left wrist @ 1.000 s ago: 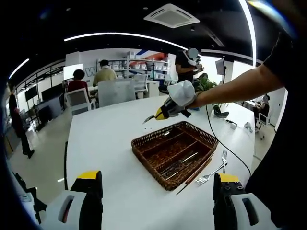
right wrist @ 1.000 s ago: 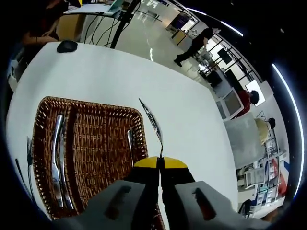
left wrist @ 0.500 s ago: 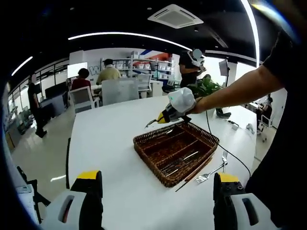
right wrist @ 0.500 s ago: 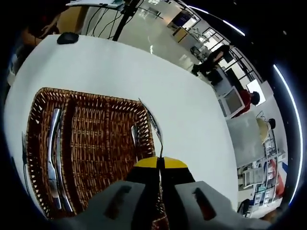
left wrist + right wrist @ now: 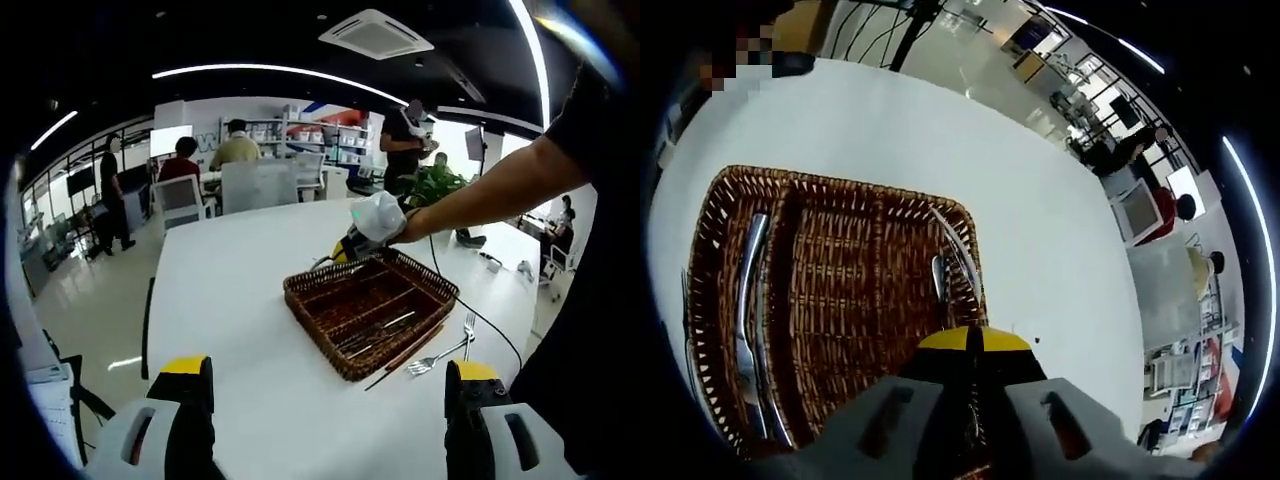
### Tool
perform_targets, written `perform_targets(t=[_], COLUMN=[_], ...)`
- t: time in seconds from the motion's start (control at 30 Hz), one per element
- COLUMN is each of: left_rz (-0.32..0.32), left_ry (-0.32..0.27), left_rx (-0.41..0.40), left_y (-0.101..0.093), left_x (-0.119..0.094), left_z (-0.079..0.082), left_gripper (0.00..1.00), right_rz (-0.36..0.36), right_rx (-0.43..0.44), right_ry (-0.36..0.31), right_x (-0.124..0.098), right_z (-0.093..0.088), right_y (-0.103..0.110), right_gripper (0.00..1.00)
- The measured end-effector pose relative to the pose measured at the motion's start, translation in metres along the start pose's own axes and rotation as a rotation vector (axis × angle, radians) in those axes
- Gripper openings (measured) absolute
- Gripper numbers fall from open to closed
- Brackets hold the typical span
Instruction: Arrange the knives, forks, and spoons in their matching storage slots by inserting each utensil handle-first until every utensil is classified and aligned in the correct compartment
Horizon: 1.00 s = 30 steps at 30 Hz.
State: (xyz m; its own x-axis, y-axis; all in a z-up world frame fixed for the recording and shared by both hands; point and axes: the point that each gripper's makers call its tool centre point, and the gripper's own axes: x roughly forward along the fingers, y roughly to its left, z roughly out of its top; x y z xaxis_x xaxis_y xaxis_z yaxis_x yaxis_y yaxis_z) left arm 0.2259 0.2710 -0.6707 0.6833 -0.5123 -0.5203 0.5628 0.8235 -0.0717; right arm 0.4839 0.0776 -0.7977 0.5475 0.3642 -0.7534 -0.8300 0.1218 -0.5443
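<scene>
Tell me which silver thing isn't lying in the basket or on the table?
The spoon pinched in the right tool. It hangs over the basket edge, while the others lie flat inside.

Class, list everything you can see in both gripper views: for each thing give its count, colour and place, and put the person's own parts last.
wicker tray: one, brown, divided into slots, on the table.
table: one, white.
utensils in tray: at least three, silver; two in the slot farthest from the right hand-held gripper, one in the slot nearest it.
fork: one, silver, on the table beside the tray.
chopsticks: dark, along the tray's edge; count unclear.
held utensil: one, silver, over the nearest slot.
left hand-held gripper: yellow-tipped, open.
right hand-held gripper: yellow-tipped, shut on the held utensil.
</scene>
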Motion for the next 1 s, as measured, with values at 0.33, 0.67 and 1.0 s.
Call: perform_targets(t=[0.33,0.67,1.0], left_rz=[0.02,0.03,0.032], left_ry=[0.026,0.038,0.043], left_rx=[-0.002,-0.009,-0.019], left_y=[-0.002,-0.007,-0.006], left_x=[-0.007,-0.008,-0.008], left_z=[-0.007,-0.011,-0.017], left_gripper=[1.0,1.0,1.0], right_rz=[0.024,0.056,0.093], right_rx=[0.01,0.051,0.039], right_ry=[0.035,0.055,0.056], right_x=[0.017,0.028,0.034], right_z=[-0.014,-0.022,-0.02], right_y=[0.008,0.017,0.028], right_gripper=[0.0,0.0,0.0])
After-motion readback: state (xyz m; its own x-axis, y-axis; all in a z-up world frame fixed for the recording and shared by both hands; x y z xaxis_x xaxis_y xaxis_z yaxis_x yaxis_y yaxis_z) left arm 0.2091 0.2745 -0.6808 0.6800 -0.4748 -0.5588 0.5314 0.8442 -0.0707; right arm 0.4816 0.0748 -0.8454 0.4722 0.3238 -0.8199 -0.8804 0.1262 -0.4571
